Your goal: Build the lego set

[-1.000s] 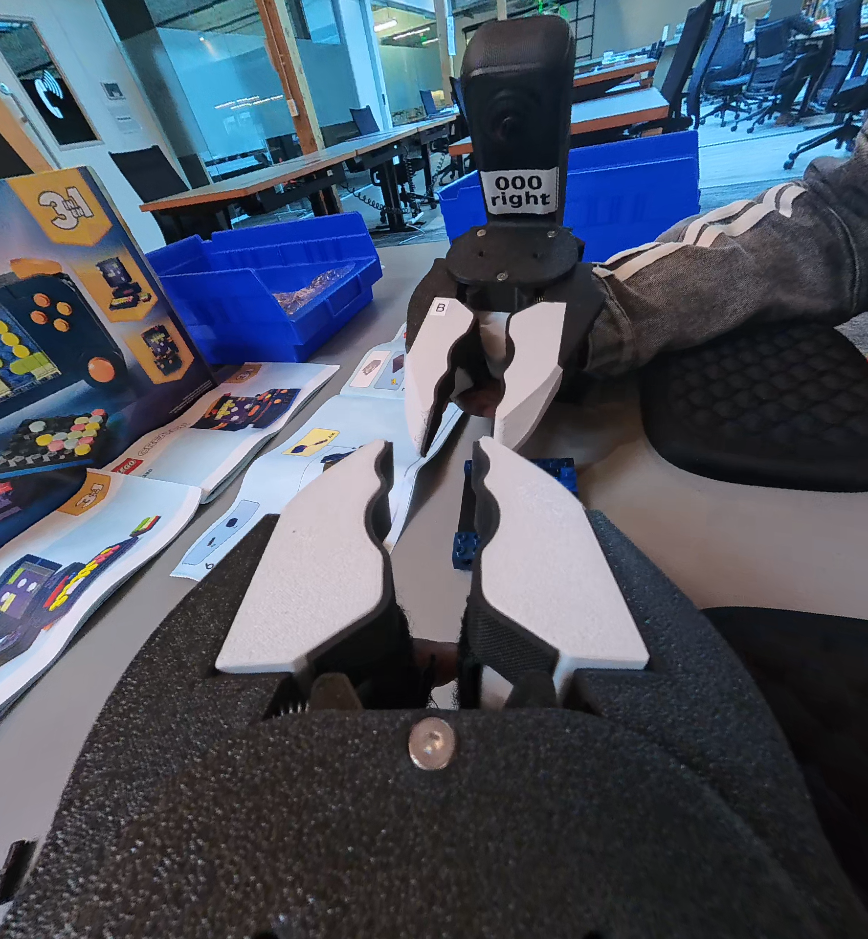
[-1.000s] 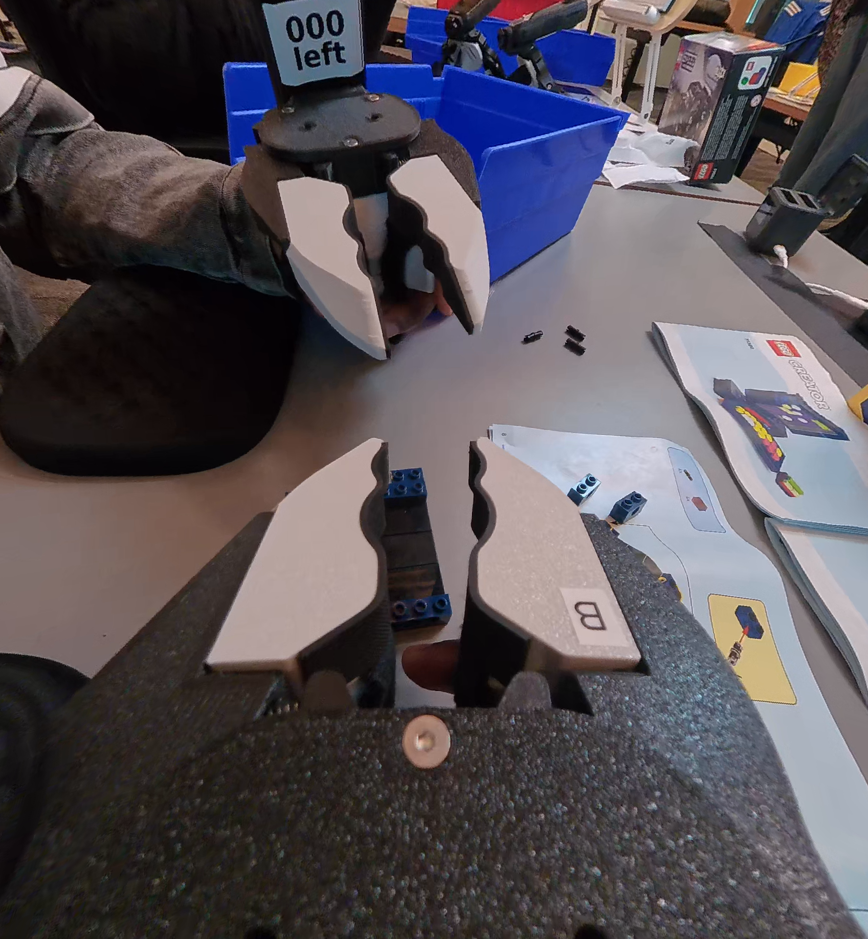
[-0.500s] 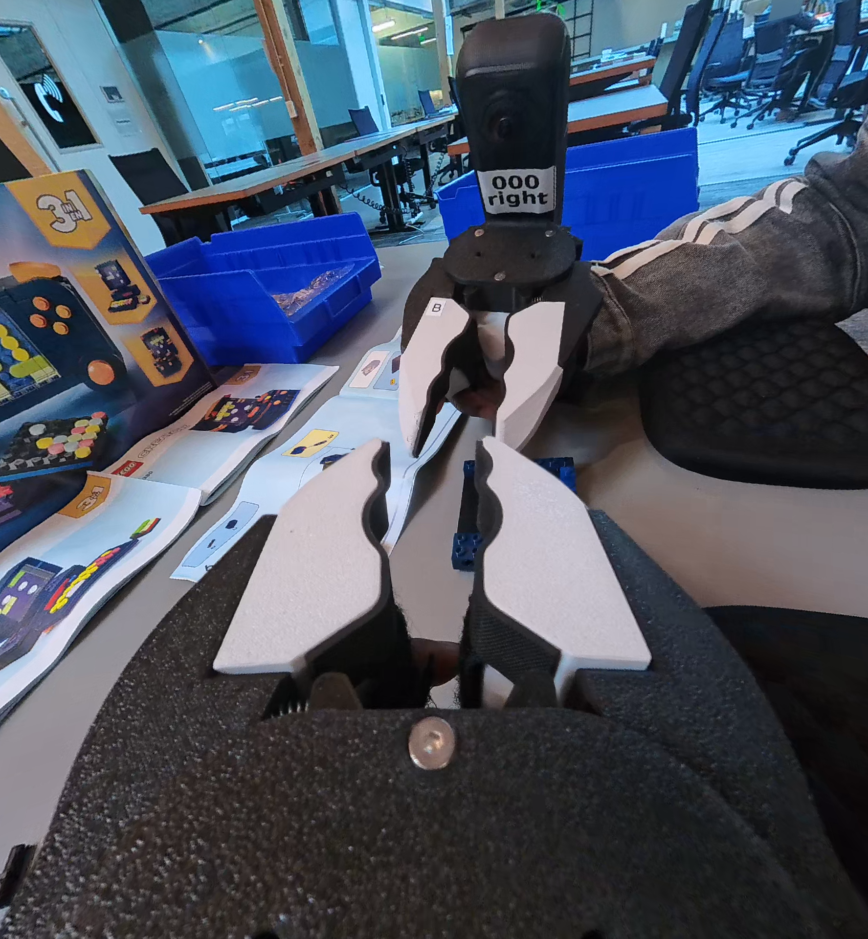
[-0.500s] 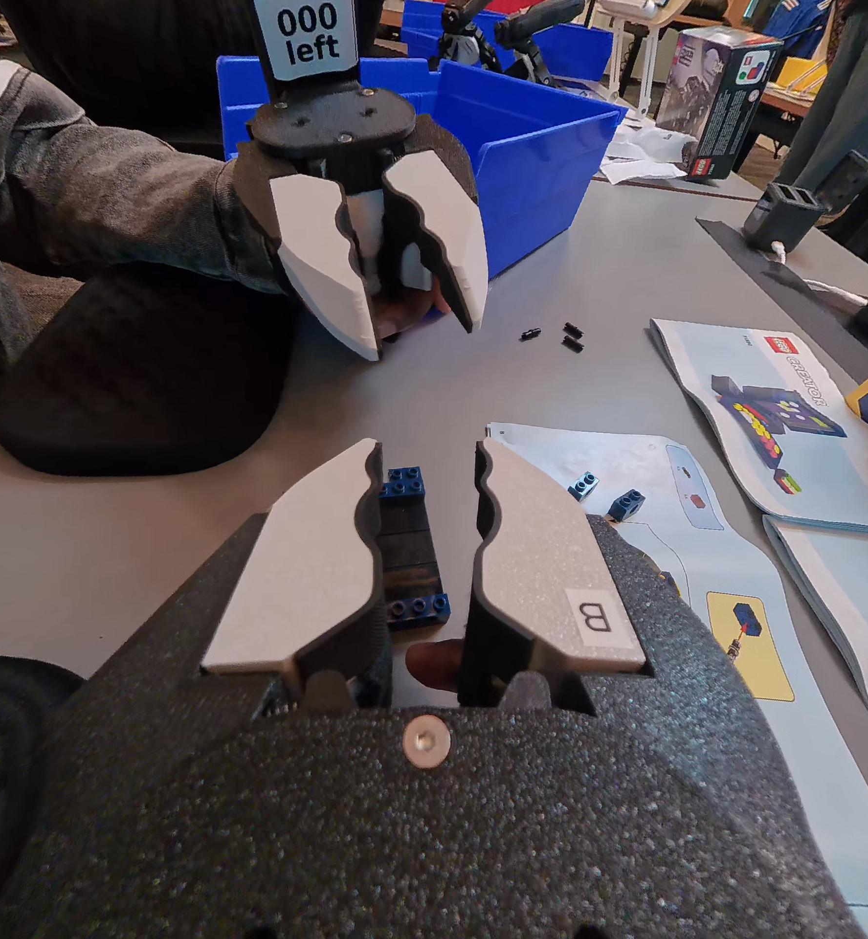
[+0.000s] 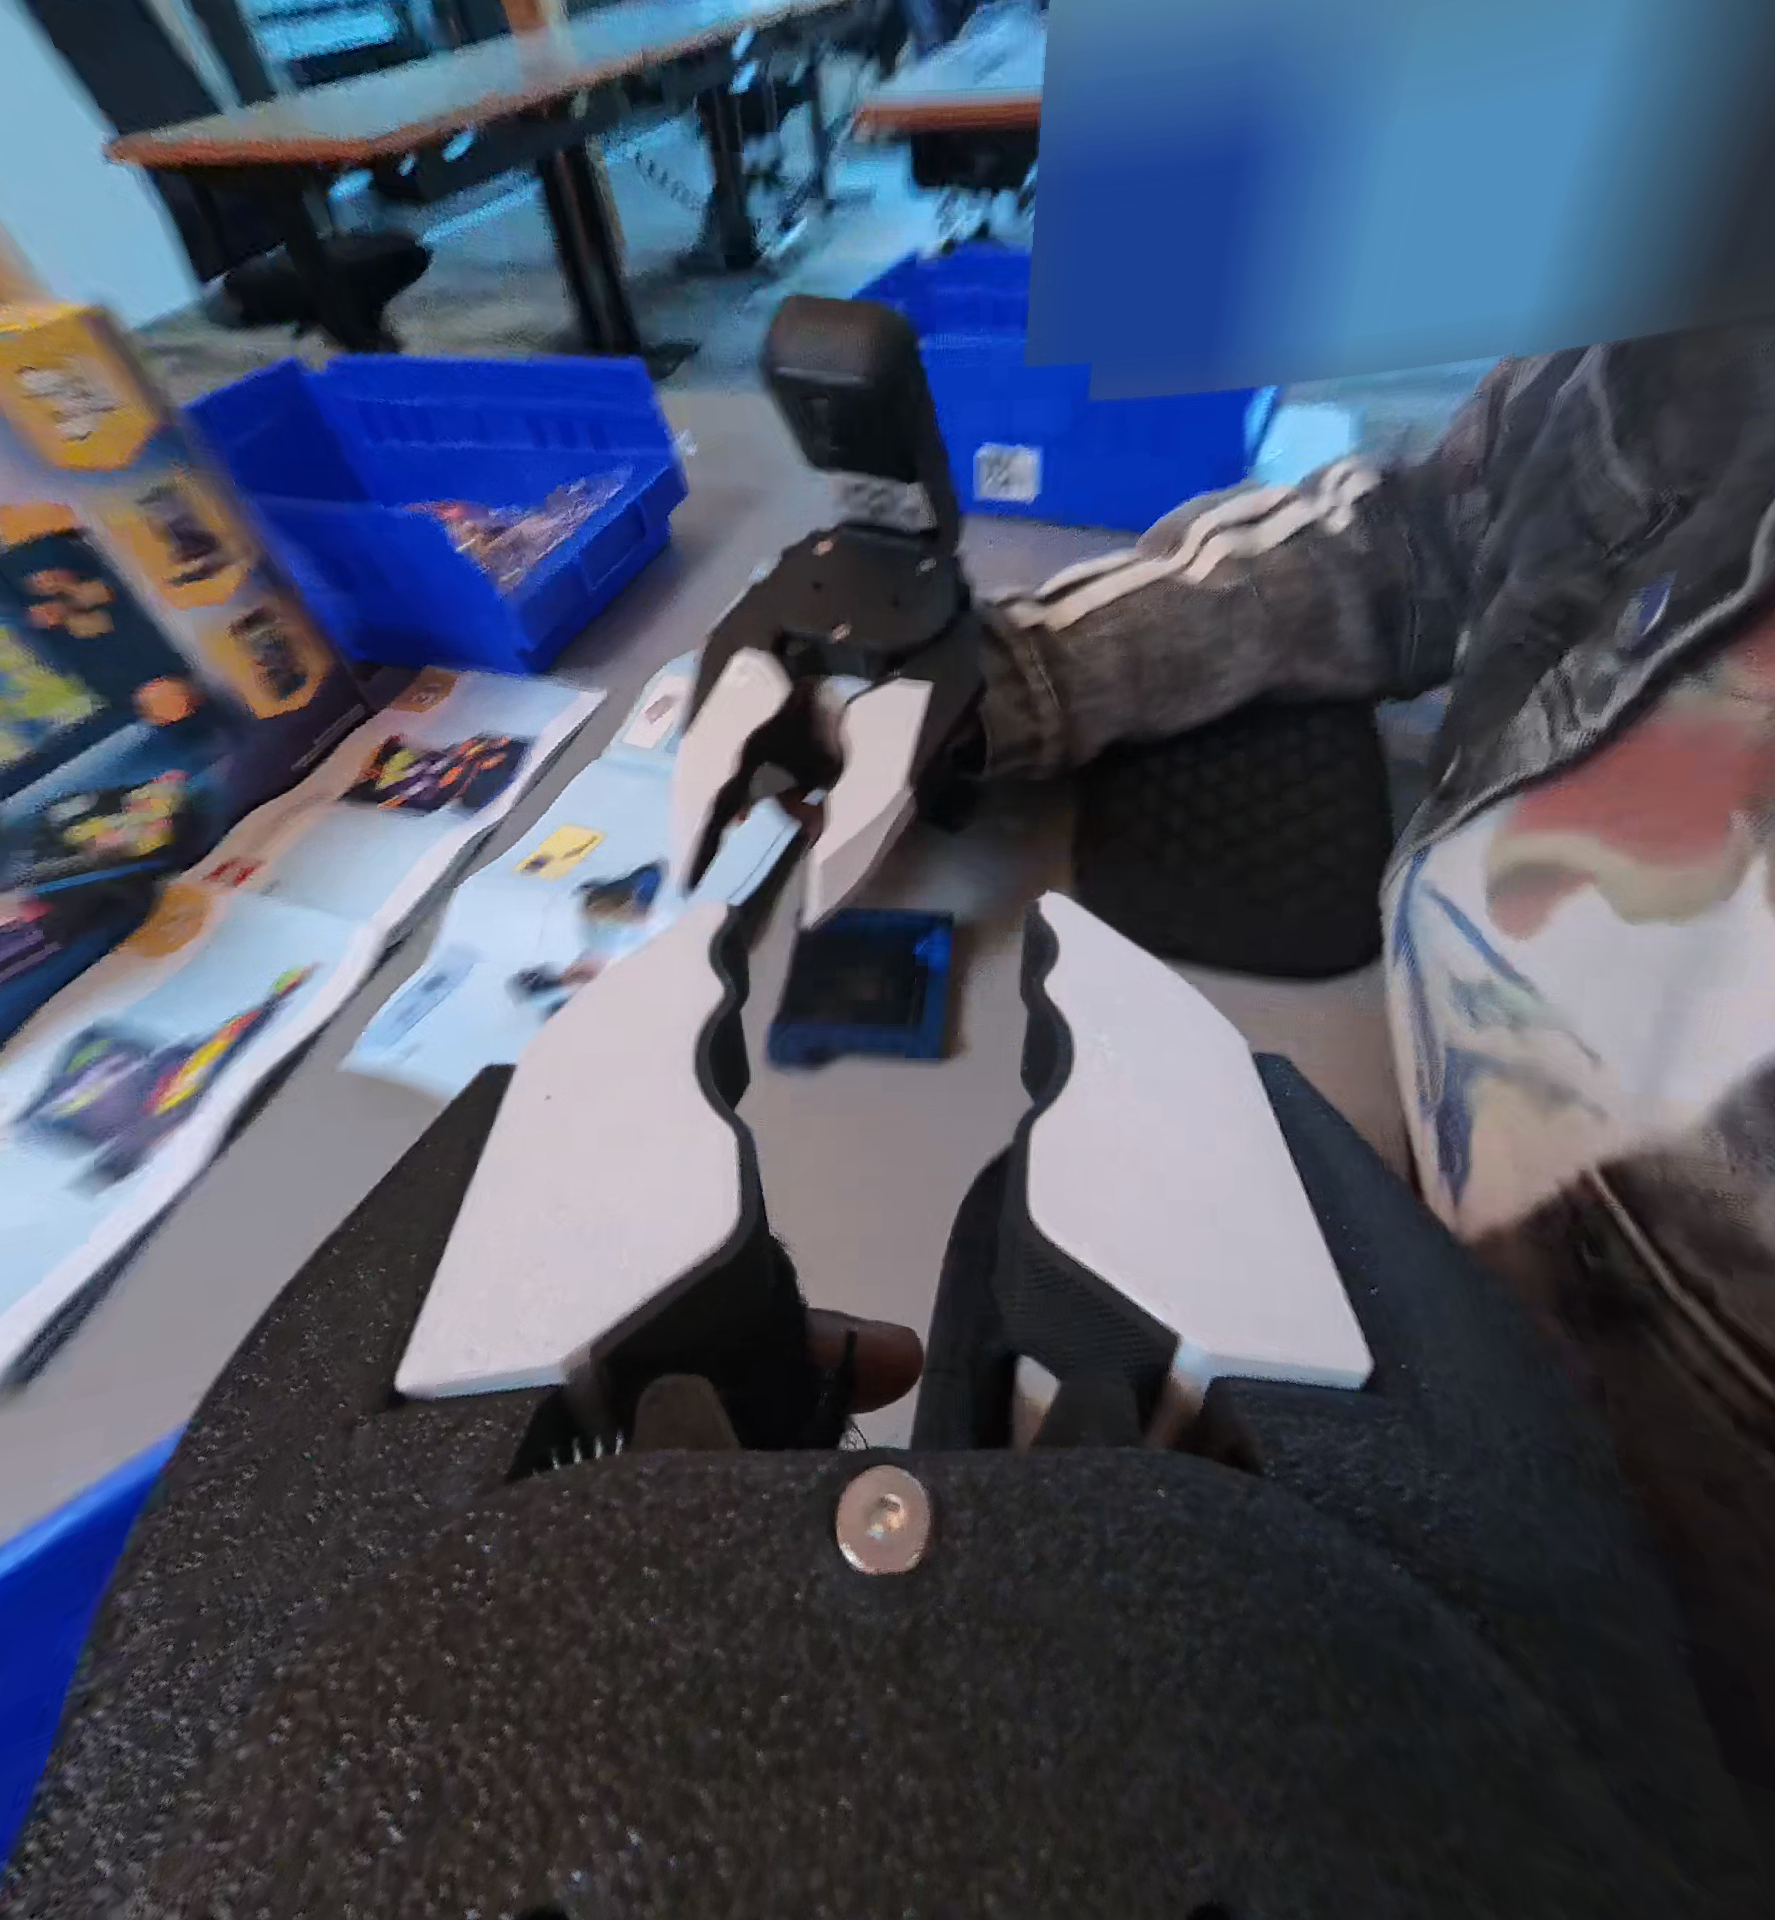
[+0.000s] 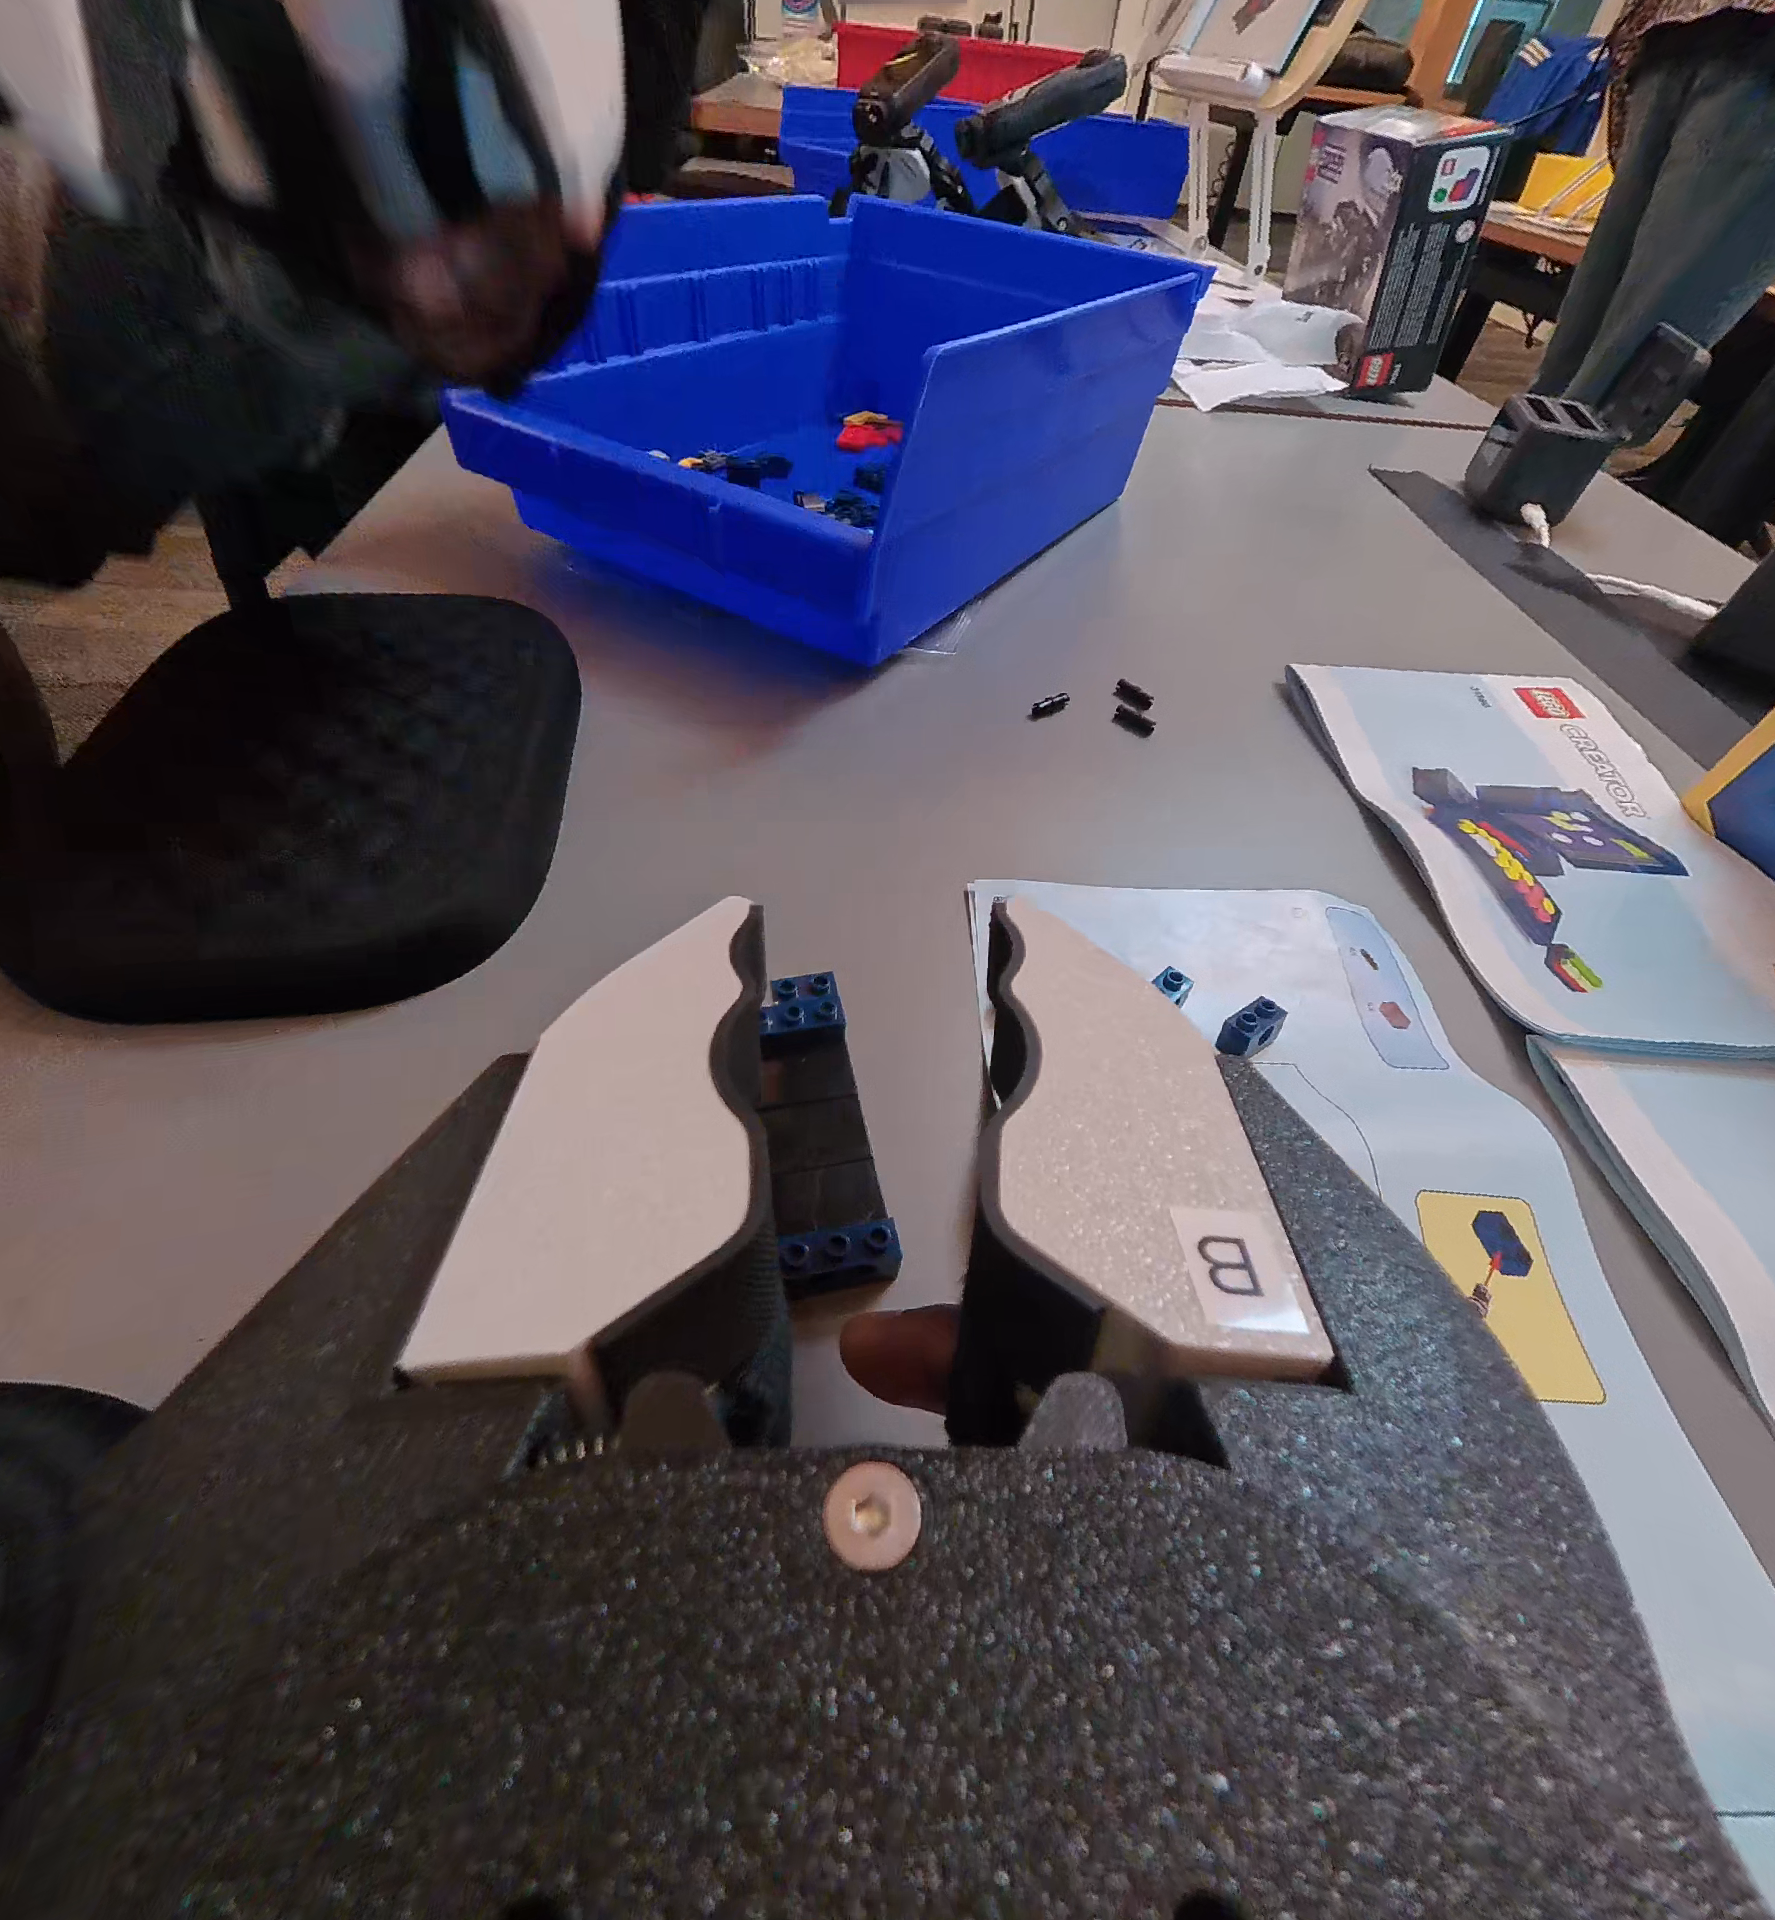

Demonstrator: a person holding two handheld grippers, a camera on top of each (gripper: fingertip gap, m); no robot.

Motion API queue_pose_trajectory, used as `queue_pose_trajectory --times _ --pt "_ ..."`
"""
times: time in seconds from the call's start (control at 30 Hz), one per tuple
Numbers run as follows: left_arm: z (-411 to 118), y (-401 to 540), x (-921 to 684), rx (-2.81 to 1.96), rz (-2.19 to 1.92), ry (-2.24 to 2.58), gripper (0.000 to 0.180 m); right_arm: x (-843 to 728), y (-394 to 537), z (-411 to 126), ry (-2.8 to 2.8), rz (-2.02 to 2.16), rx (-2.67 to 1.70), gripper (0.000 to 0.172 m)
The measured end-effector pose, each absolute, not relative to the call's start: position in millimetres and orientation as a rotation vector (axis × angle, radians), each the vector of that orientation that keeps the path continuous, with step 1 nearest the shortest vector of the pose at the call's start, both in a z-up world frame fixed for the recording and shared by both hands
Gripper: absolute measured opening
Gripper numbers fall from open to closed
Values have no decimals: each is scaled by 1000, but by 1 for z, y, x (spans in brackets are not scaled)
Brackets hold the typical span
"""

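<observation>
Right wrist view — right gripper (image 6: 867, 914) straddles brick assembly (image 6: 826, 1132).

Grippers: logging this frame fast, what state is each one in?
Left gripper: open, holding nothing, raised above the blue-and-black brick assembly.
Right gripper: open, holding nothing; the assembly lies on the table between its fingers.
</observation>
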State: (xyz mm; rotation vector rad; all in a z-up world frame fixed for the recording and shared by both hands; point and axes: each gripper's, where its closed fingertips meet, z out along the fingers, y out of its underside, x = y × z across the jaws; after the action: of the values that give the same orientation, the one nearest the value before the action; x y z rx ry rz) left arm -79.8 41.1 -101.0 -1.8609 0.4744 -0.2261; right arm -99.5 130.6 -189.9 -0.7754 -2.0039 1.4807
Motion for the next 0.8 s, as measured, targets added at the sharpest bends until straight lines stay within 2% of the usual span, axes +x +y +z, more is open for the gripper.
queue_pose_trajectory --times 0.13,0.23,0.33,0.53,0.63,0.73,0.8 --pt "-78 -23 -173 -2092 132 312 43 -99 132 -188 -1992 1501 -780 41" --pt "-100 -63 -239 -2354 225 159 41 -99 132 -187 -1988 1507 -783 41" --pt "-115 -57 -237 -2415 142 177 37 -100 132 -188 -1990 1496 -781 41" --pt "-147 -29 -197 -2501 266 342 44 -100 135 -185 -1960 1517 -793 41" --pt "-175 -12 -177 -2514 232 319 45 -101 140 -178 -1905 1572 -820 42" --pt "-202 -12 -189 -2569 365 275 47 -103 151 -169 -1812 1632 -874 43" --pt "-203 -10 -196 -2527 426 244 41 -106 160 -166 -1764 1638 -930 39"
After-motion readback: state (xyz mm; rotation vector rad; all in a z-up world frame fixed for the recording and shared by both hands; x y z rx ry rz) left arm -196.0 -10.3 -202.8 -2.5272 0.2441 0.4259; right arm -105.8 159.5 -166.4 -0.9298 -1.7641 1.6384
